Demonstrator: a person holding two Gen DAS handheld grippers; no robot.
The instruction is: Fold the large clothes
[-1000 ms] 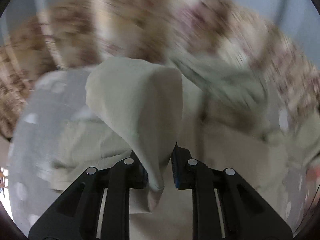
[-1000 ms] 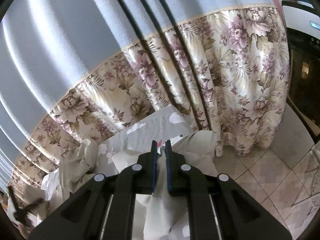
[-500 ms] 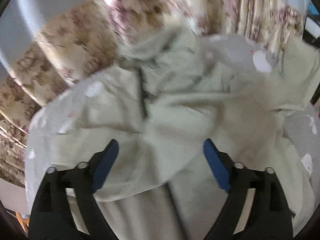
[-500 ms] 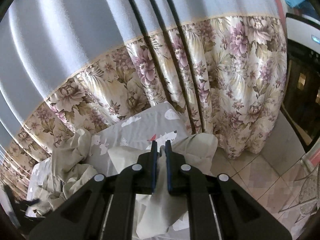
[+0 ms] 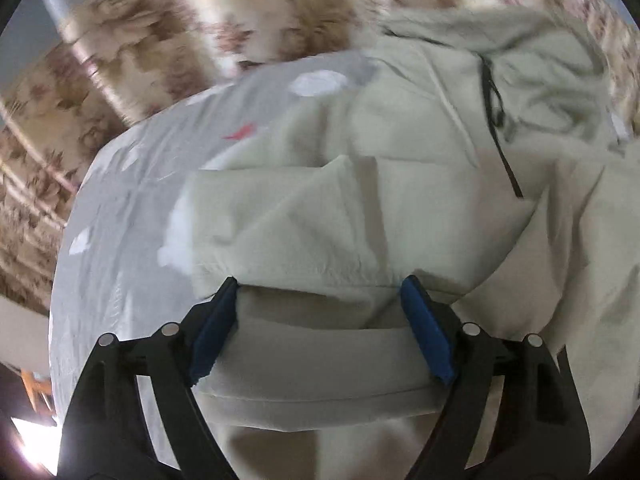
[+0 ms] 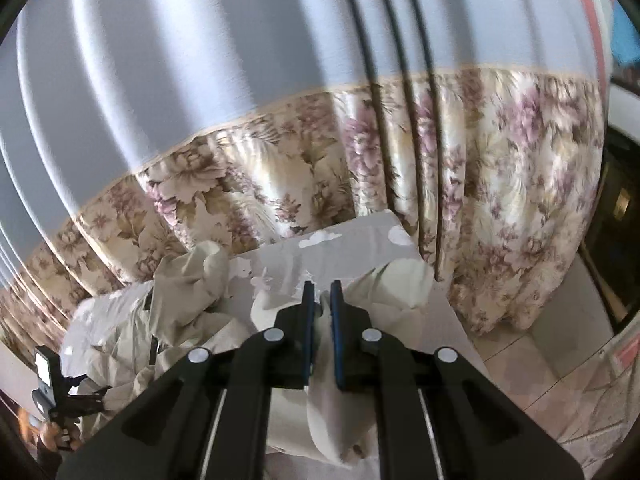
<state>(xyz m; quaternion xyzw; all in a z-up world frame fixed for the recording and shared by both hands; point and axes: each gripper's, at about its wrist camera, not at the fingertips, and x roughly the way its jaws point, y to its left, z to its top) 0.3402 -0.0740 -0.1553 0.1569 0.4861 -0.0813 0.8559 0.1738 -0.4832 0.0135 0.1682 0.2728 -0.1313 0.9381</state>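
Curtain: a tall pleated curtain [image 6: 280, 92], plain pale blue-grey above and cream with brown and mauve flowers below, hangs well beyond the fingertips of both grippers and fills the far background
Bed cover: a light grey printed sheet with white cloud shapes [image 5: 132, 208] spreads under the garment, bare to the left of the left gripper's fingers; in the right wrist view its far corner [image 6: 360, 236] lies just ahead of the right fingertips
Garment: a large pale sage-green zip-front jacket of soft cloth [image 5: 400, 152] lies spread and creased on the sheet, directly ahead of and beneath the left fingers, its dark zip running away ahead and to the right of them; in the right wrist view the bulk of it [image 6: 180, 312] is heaped to the left of the right fingers
Folded band: a flat fold of the same cloth lies crosswise between the left fingers
Left gripper: black two-finger gripper with blue pads [image 5: 322, 328], pointing steeply down at the jacket, jaws wide and closing; the cloth lies between the pads, which do not press it
Right gripper: matching black gripper [image 6: 321, 300], jaws narrow, pinching a hanging flap of the jacket that droops below the fingers
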